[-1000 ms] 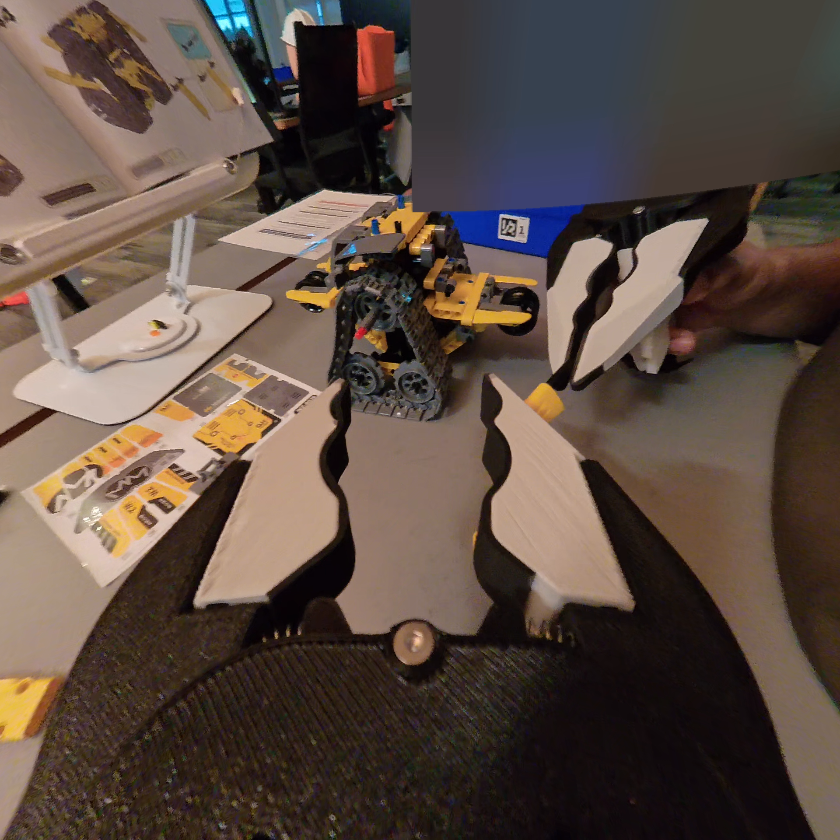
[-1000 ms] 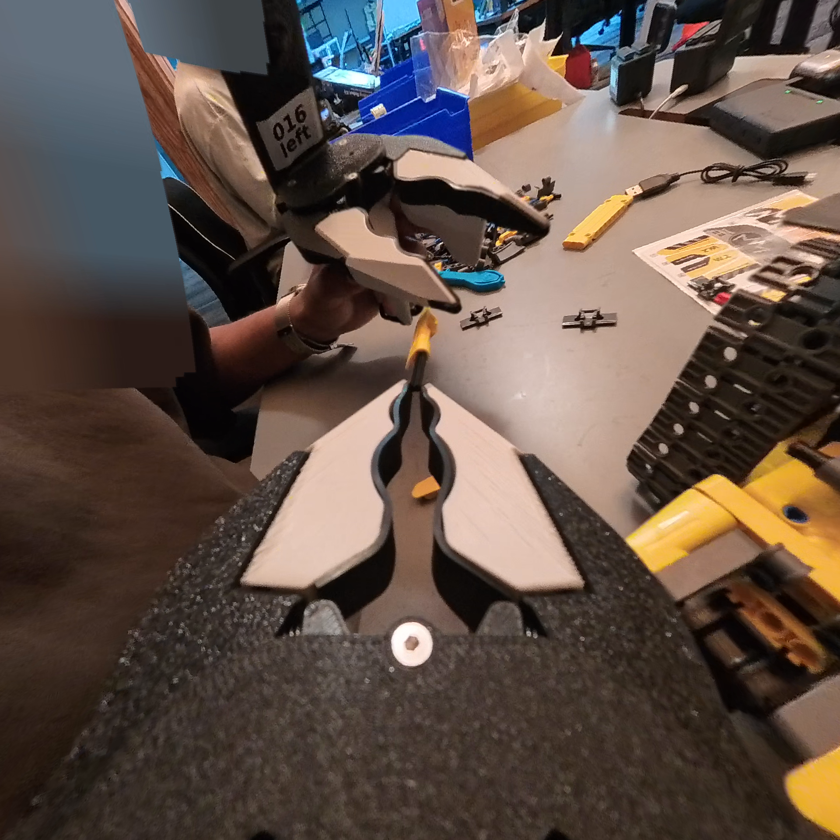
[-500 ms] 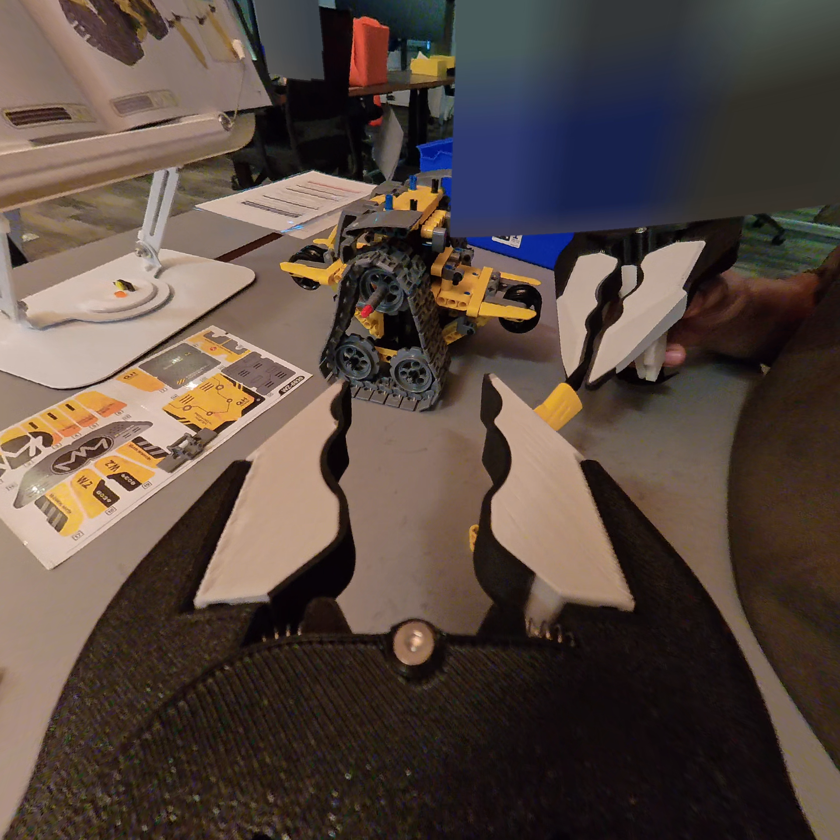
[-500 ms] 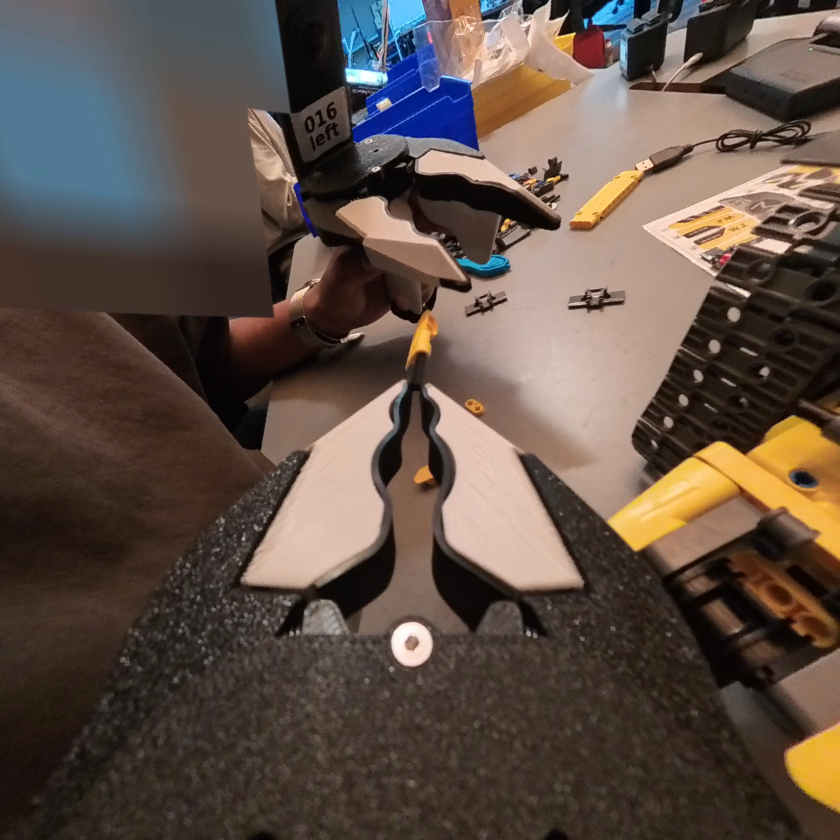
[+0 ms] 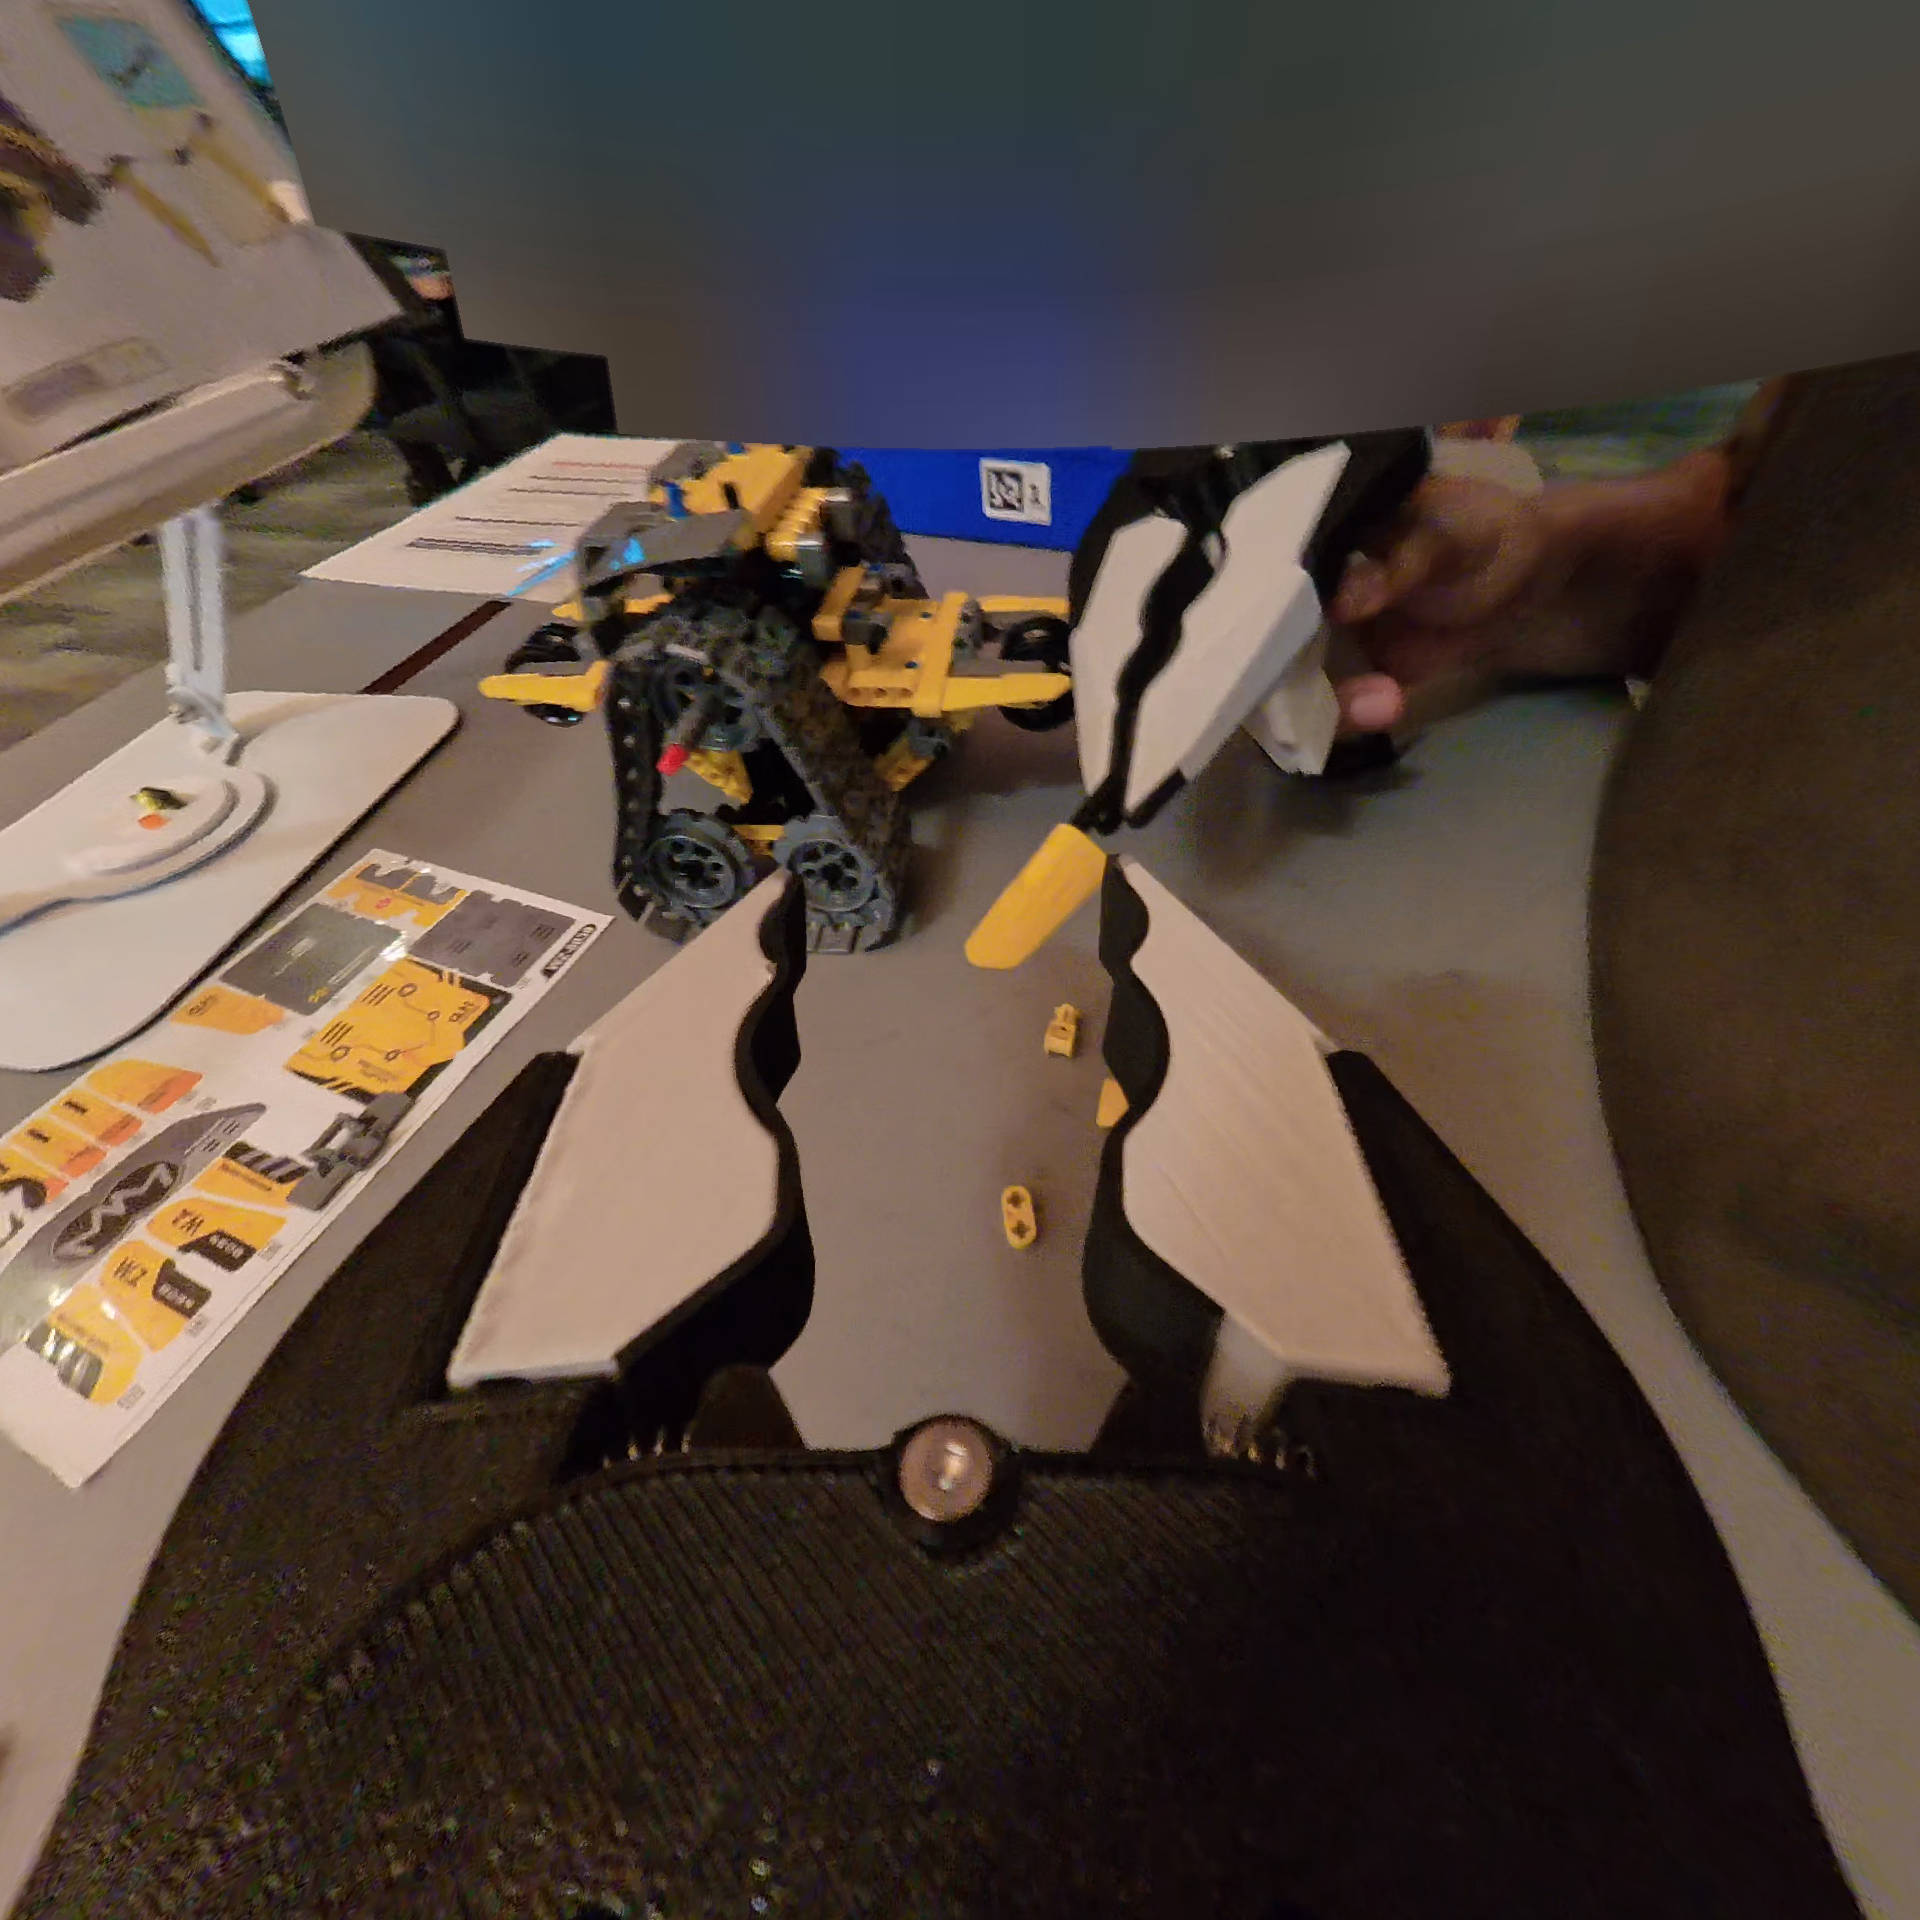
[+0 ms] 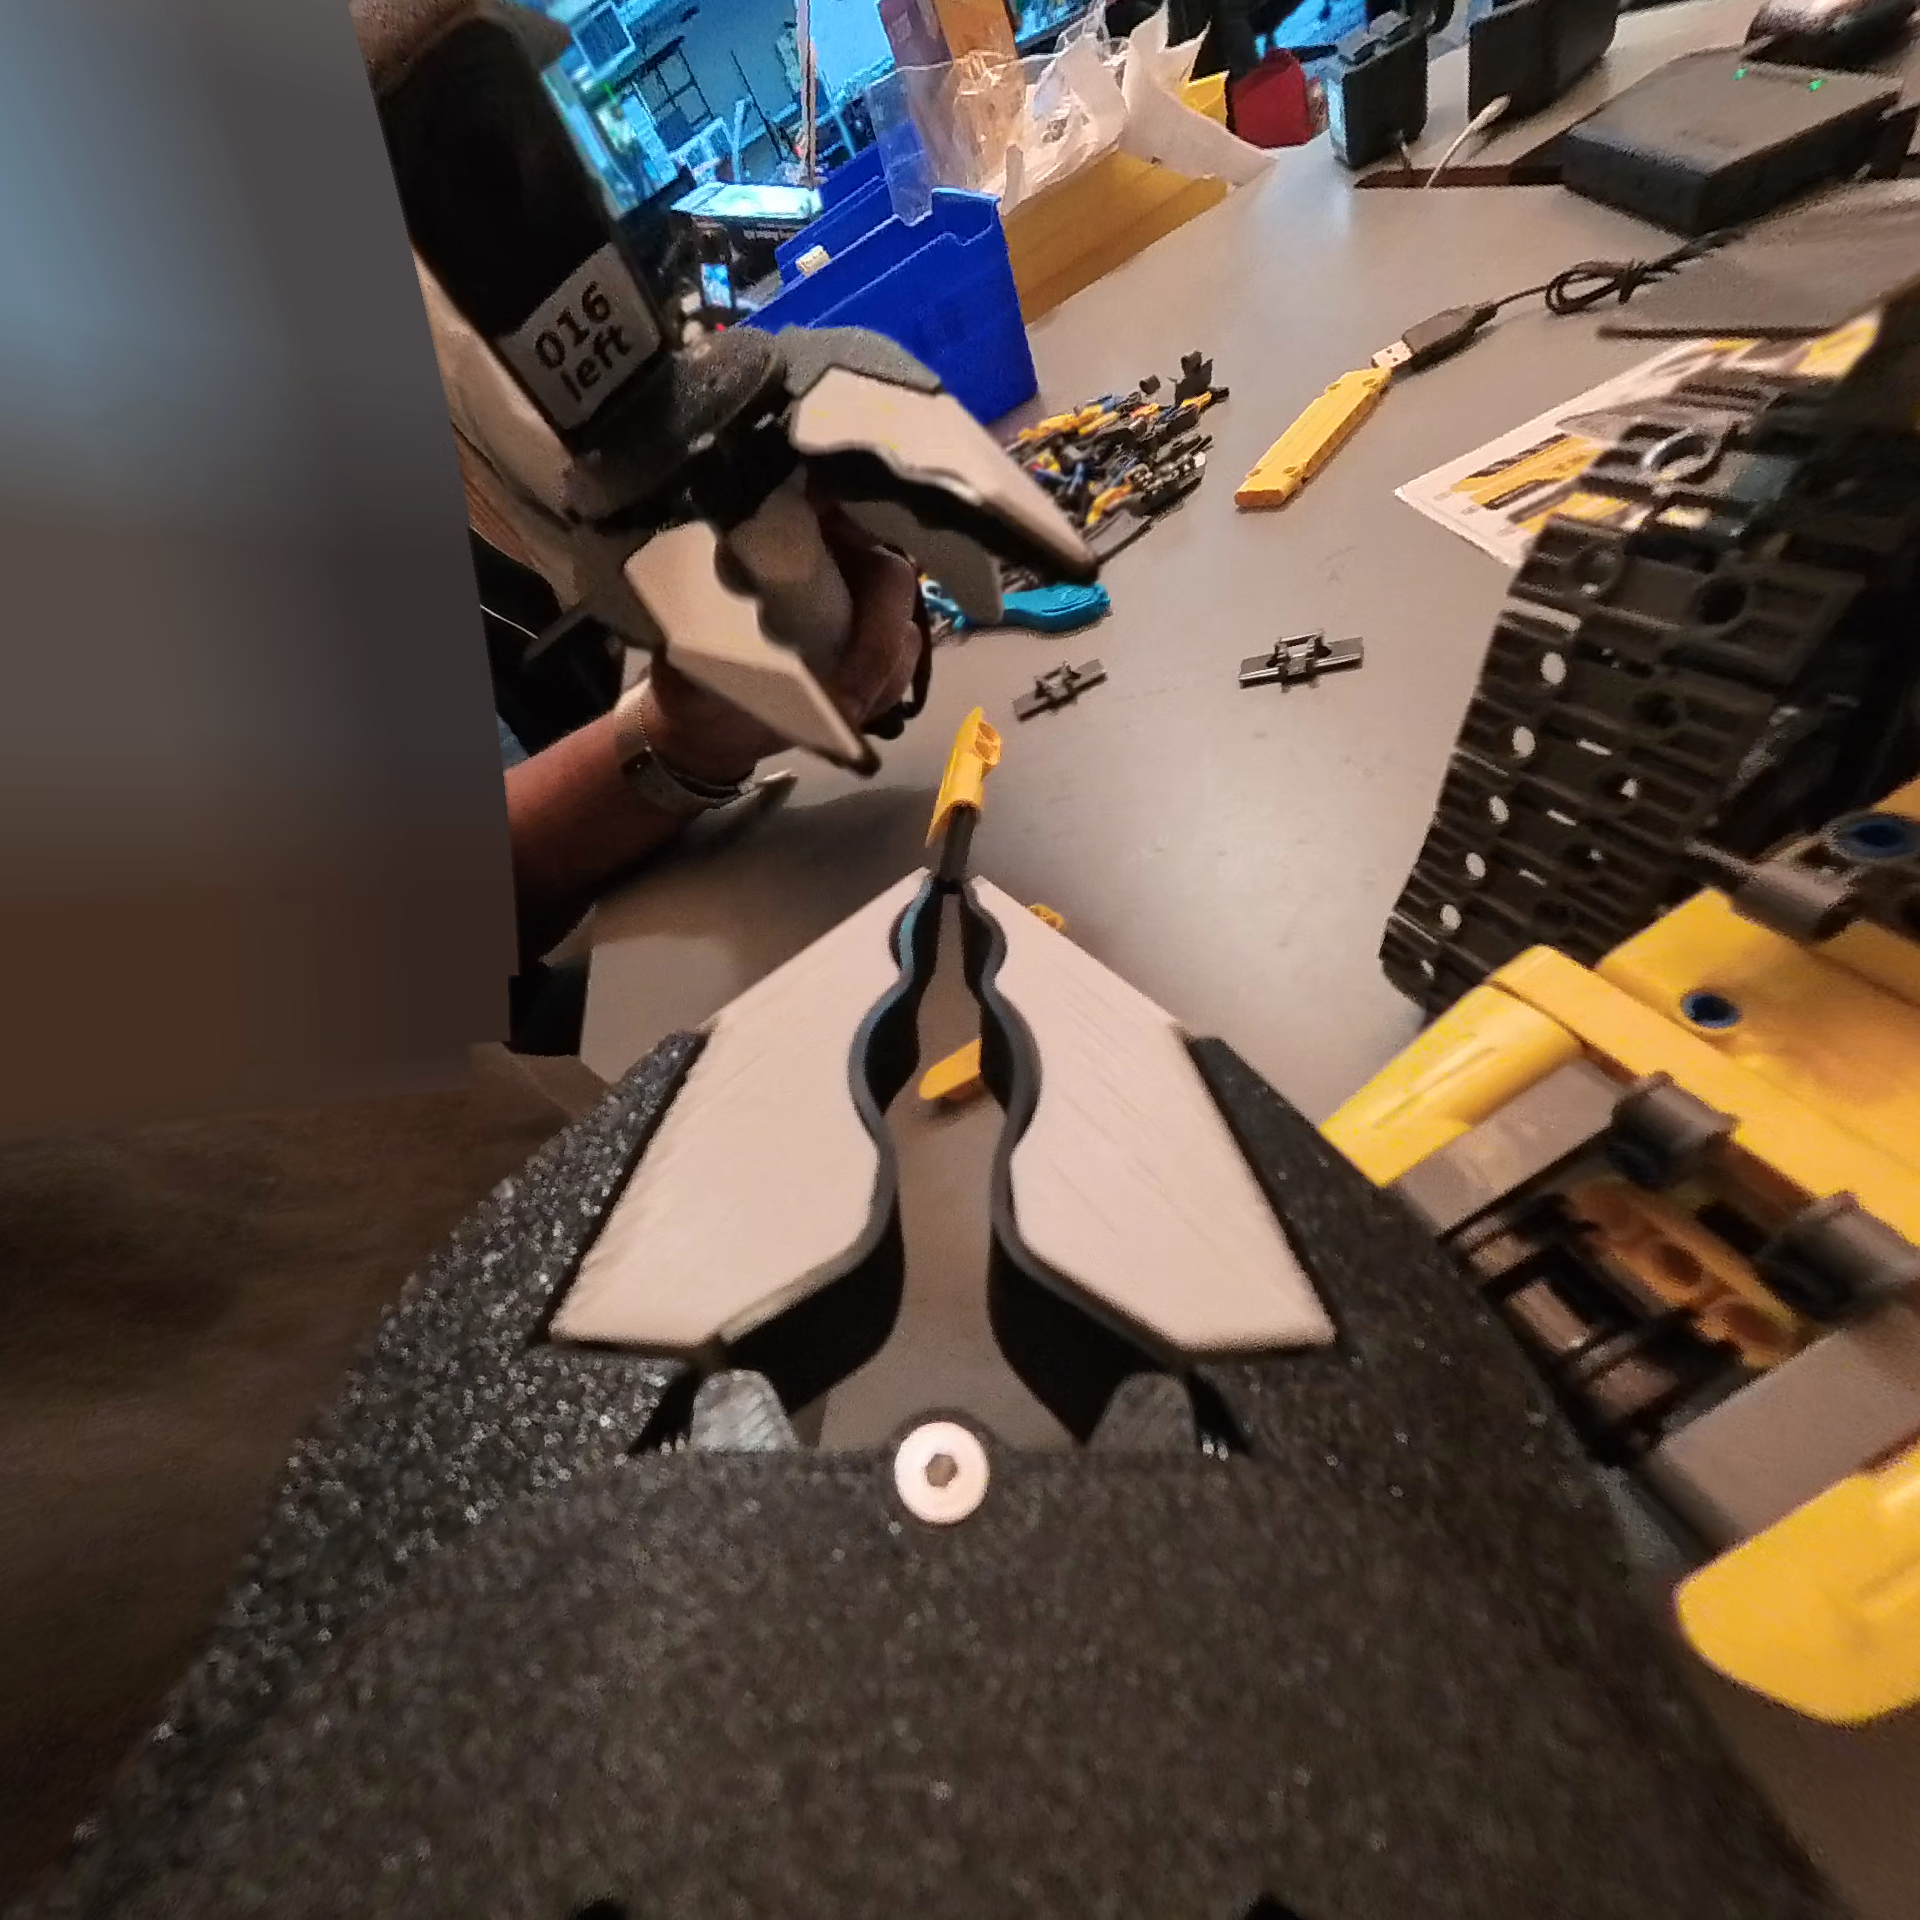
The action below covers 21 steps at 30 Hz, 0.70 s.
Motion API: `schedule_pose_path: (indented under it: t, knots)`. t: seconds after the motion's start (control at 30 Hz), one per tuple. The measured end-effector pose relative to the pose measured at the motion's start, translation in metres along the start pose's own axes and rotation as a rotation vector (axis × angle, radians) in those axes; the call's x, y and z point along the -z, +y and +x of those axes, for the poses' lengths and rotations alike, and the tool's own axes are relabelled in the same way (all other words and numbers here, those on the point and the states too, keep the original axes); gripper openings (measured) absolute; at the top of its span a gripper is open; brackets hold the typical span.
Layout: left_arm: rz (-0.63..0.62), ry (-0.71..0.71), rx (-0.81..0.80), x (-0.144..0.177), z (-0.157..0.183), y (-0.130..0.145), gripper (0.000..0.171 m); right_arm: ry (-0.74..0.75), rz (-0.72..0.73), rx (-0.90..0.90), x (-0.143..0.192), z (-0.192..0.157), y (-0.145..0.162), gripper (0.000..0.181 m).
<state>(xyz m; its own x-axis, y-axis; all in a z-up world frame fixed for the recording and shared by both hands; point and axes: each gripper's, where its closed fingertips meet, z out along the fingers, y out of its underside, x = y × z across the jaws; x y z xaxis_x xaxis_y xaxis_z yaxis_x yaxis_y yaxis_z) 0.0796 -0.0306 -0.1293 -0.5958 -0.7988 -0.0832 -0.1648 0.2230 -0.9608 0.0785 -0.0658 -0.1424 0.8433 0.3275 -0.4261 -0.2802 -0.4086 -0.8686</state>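
the right gripper has its fingers pinched almost together at the tips, and they grip the thin dark shaft of a small part with a yellow sleeve, which sticks out past the tips and tilts up and away. held by the very end like this, nearly the whole piece stays exposed rather than buried between the pads. in the left wrist view the same yellow sleeve hangs down from the right gripper toward the grey table, just above it.

the left gripper is spread wide with nothing between its fingers; it hovers over bare table, and its right tip sits just beside the yellow sleeve. the wide gap leaves room around the small piece. two tiny yellow connectors lie loose on the table under that gap.

a yellow and black tracked brick model stands upright just beyond the left gripper; in the right wrist view its track and yellow body fill the right side, close by the right gripper. a sticker sheet lies flat to the left, beside the white base of a stand. farther back are a pile of small parts, a long yellow beam, two black track links and a blue bin.
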Motion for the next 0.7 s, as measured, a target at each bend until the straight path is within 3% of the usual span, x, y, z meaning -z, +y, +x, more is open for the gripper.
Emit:
schedule_pose_path:
  t: [0.2,0.37,0.47,0.53,0.6,0.7]
  knots:
    - [-0.149,0.051,-0.151,-0.019,0.025,0.023,0.051,-0.033,-0.02,-0.079,0.0,0.0,0.004,0.002]
    - [-0.166,0.091,-0.175,-0.023,0.036,0.028,0.018,-0.042,-0.048,-0.079,-0.002,-0.003,0.009,0.003]
    - [-0.177,0.117,-0.159,-0.022,0.039,0.029,0.013,-0.042,-0.05,-0.065,-0.002,-0.005,0.009,0.003]
    - [-0.188,0.125,-0.151,-0.02,0.039,0.029,0.011,-0.02,-0.053,-0.027,-0.001,-0.003,0.009,0.004]
    - [-0.196,0.062,-0.169,-0.016,0.027,0.028,0.011,0.048,-0.051,0.052,0.002,0.004,0.006,0.017]
    - [-0.183,-0.033,-0.127,-0.006,0.005,0.023,0.011,0.171,-0.081,0.198,0.006,0.012,0.005,0.019]
